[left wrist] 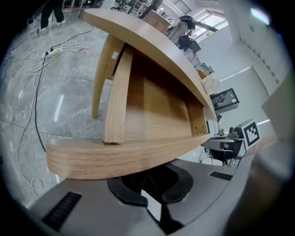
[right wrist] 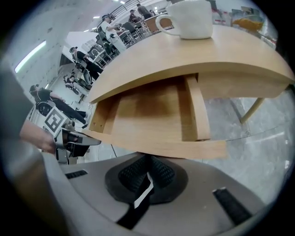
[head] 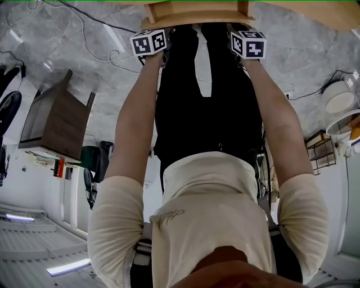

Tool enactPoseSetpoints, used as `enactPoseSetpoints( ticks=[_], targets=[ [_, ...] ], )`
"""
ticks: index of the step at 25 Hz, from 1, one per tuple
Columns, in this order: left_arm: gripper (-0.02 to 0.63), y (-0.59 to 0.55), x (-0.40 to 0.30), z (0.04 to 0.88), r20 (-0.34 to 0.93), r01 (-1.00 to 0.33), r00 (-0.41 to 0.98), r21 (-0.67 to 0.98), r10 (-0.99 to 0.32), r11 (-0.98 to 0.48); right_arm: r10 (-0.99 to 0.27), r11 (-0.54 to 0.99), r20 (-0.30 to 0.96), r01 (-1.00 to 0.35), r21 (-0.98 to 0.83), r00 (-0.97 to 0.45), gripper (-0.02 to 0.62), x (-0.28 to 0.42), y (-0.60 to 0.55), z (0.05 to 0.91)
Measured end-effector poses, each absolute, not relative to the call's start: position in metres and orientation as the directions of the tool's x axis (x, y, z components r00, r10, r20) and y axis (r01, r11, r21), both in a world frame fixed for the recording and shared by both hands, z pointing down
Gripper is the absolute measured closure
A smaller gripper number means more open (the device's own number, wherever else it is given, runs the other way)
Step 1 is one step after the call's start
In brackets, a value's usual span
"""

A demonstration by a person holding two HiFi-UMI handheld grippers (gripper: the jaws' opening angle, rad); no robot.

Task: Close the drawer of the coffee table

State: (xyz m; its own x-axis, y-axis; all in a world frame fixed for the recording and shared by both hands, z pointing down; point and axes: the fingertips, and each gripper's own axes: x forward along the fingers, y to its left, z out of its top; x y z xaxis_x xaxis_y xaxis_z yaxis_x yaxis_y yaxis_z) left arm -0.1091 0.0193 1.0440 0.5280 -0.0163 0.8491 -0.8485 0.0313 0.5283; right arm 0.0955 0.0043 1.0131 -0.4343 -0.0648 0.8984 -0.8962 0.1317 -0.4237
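The coffee table's drawer (right wrist: 152, 113) stands pulled out under the curved wooden tabletop (right wrist: 207, 57). Its curved front panel (right wrist: 179, 148) lies right above my right gripper (right wrist: 147, 171), whose ribbed pads are together and shut on nothing. In the left gripper view the same front panel (left wrist: 120, 156) crosses just above my left gripper (left wrist: 150, 182), shut, with its tips hidden under the panel's lower edge. In the head view both grippers, left (head: 149, 42) and right (head: 248, 44), are at the drawer (head: 197, 14) at arm's length.
A white cup (right wrist: 191, 18) stands on the tabletop. A table leg (left wrist: 102, 73) and cables (left wrist: 39, 60) are on the grey floor. A dark brown cabinet (head: 56, 118) stands to the left, and white round stools (head: 339, 97) to the right.
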Motion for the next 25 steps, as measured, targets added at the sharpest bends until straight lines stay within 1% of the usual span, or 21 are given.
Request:
enactPoseSetpoints(
  ticks=[7, 17, 25],
  targets=[
    [0.600, 0.005, -0.108, 1.043, 0.849, -0.848, 0.528, 0.528, -0.020, 0.039, -0.066, 0.170, 0.899, -0.893, -0.417, -0.433, 0.601, 0.098, -0.009, 1.012],
    [0.600, -0.015, -0.112, 1.042, 0.861, -0.860, 0.508, 0.508, -0.014, 0.051, -0.048, 0.161, 0.901, -0.893, -0.420, -0.432, 0.601, 0.098, -0.027, 1.009],
    [0.600, -0.043, -0.113, 1.043, 0.867, -0.867, 0.497, 0.498, -0.024, 0.029, -0.056, 0.172, 0.898, -0.891, -0.421, -0.436, 0.601, 0.098, -0.053, 1.010]
  ],
)
